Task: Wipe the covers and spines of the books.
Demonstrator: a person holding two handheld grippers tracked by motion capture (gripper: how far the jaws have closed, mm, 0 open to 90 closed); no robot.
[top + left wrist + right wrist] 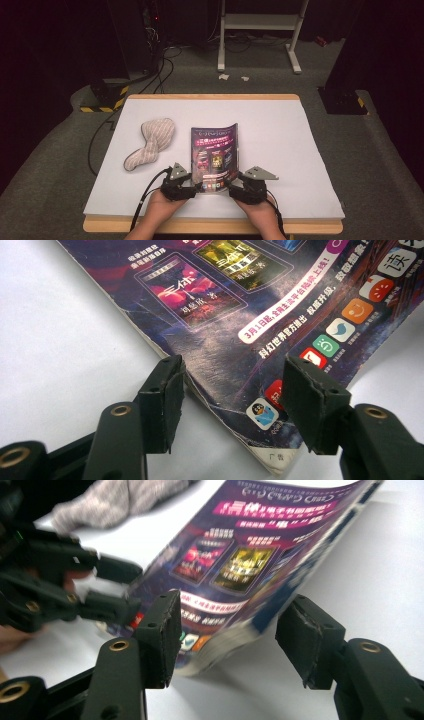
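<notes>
A: Jaws?
B: Both pairs spread. The left gripper [227, 402] straddles the magazine [215, 152]'s near corner at seven o'clock; the right gripper [227, 640] brackets its lifted five o'clock edge.
A: Progress?
B: Early, I'd say: nothing pinched, magazine mid-table [280, 130], cloth [152, 142] at ten o'clock.

In the left gripper view the magazine [250, 315] runs off the top and right edges, so its title and far corners are cut off, and its small print is too fine to read. In the right gripper view the magazine's near corner is blurred, and the icons there cannot be made out. The striped cloth bag [120, 497] is cropped by the top edge. The left gripper [107, 587] at the left edge is dark and soft, partly cut off. In the high view, the person's forearms leave the bottom edge, and the dark surroundings hide what stands beyond the table [280, 125].
</notes>
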